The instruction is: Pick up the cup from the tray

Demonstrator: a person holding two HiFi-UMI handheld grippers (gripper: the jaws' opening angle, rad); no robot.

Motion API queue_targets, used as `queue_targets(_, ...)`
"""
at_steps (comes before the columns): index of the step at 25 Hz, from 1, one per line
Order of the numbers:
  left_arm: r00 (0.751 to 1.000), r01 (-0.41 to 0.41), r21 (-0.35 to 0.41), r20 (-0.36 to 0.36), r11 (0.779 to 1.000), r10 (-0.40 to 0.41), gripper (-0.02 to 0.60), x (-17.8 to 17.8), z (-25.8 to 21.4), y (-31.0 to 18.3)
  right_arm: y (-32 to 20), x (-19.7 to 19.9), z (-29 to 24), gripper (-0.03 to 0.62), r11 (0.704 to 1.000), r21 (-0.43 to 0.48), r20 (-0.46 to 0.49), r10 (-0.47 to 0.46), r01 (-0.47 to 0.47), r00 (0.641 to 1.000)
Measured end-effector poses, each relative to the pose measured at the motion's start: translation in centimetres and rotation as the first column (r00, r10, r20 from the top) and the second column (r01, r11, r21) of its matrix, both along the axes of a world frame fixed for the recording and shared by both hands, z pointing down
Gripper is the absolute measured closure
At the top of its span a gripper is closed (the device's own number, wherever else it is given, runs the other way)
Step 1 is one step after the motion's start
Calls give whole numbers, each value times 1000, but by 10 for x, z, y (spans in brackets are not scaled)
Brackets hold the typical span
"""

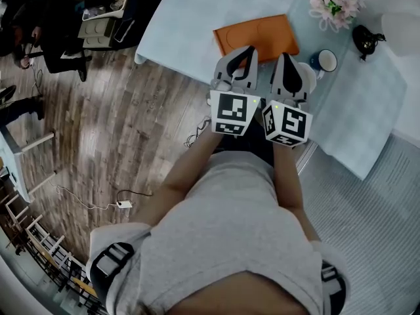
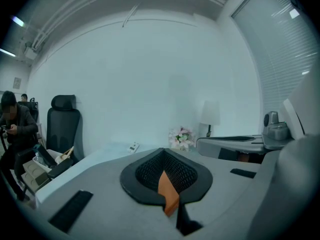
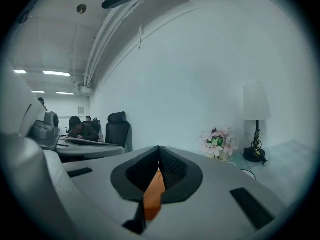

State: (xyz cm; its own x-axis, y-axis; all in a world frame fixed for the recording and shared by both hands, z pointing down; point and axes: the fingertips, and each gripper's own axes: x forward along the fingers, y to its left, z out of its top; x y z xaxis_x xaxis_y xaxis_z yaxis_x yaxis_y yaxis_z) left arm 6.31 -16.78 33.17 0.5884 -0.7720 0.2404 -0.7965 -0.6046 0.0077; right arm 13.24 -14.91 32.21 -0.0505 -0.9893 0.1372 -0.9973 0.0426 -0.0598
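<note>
An orange tray (image 1: 256, 35) lies on the pale table (image 1: 190, 25) just beyond both grippers. A blue cup with a white inside (image 1: 324, 60) stands on the table to the right of the tray, not on it. My left gripper (image 1: 247, 49) and right gripper (image 1: 287, 58) are held side by side above the table's near edge, both shut with nothing in them. Through the slit of the left gripper (image 2: 162, 152) and of the right gripper (image 3: 159, 149) only a sliver of the orange tray (image 2: 169, 193) (image 3: 152, 194) shows. Something white (image 1: 306, 71) beside the right gripper is mostly hidden.
Pink flowers (image 1: 335, 2) in a pot and a lamp with a black base (image 1: 367, 40) stand at the table's far right. A person (image 1: 33, 25) sits by an office chair on the left. A cable with a plug (image 1: 123, 204) lies on the wooden floor.
</note>
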Motion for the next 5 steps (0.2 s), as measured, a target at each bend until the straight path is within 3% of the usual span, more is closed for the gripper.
queue_targets(5, 1000, 1, 5, 1, 1000, -1, 575, 2, 0, 3, 0, 0, -2, 586, 1000, 11, 8, -7, 7, 1000)
